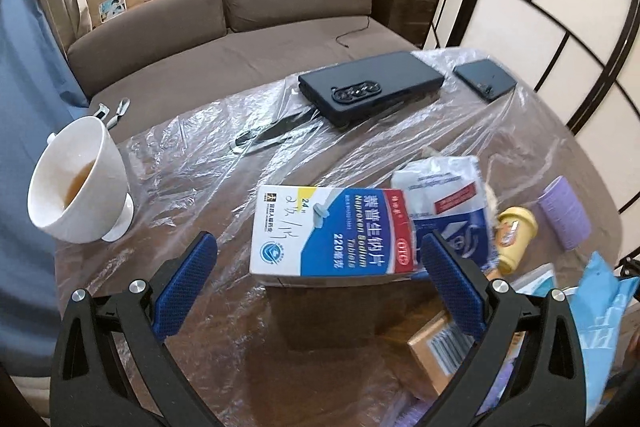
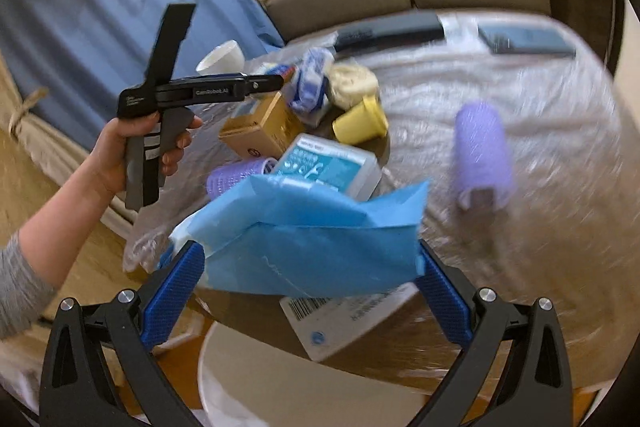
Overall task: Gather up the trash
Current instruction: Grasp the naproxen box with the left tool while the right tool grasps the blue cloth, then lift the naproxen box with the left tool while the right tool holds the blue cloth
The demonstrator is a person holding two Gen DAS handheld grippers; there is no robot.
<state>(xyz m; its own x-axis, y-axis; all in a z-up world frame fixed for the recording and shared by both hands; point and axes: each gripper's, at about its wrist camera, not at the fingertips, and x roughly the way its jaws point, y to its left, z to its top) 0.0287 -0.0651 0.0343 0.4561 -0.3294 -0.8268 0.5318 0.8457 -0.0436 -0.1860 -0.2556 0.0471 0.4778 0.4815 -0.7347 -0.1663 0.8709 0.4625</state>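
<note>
L gripper [image 1: 316, 267]: jaws wide, empty.
Pill box [image 1: 330, 233]: on table, just ahead between L fingers, long axis crosswise.
R gripper [image 2: 310, 267]: jaws wide, blue wrapper [image 2: 304, 227] between; grip unclear.
Nearer: L.

The right wrist view is smeared by motion: the lilac ribbed roller [image 2: 484, 155] and the two dark flat phones [image 2: 524, 41] lose their detail. A crumpled light-blue plastic sheet [image 2: 308, 247] hides part of the white barcoded carton [image 2: 344, 323]. In the left wrist view, the blue-and-white medicine box [image 1: 328, 231] covers part of the white-and-blue soft packet [image 1: 452, 195]
</note>
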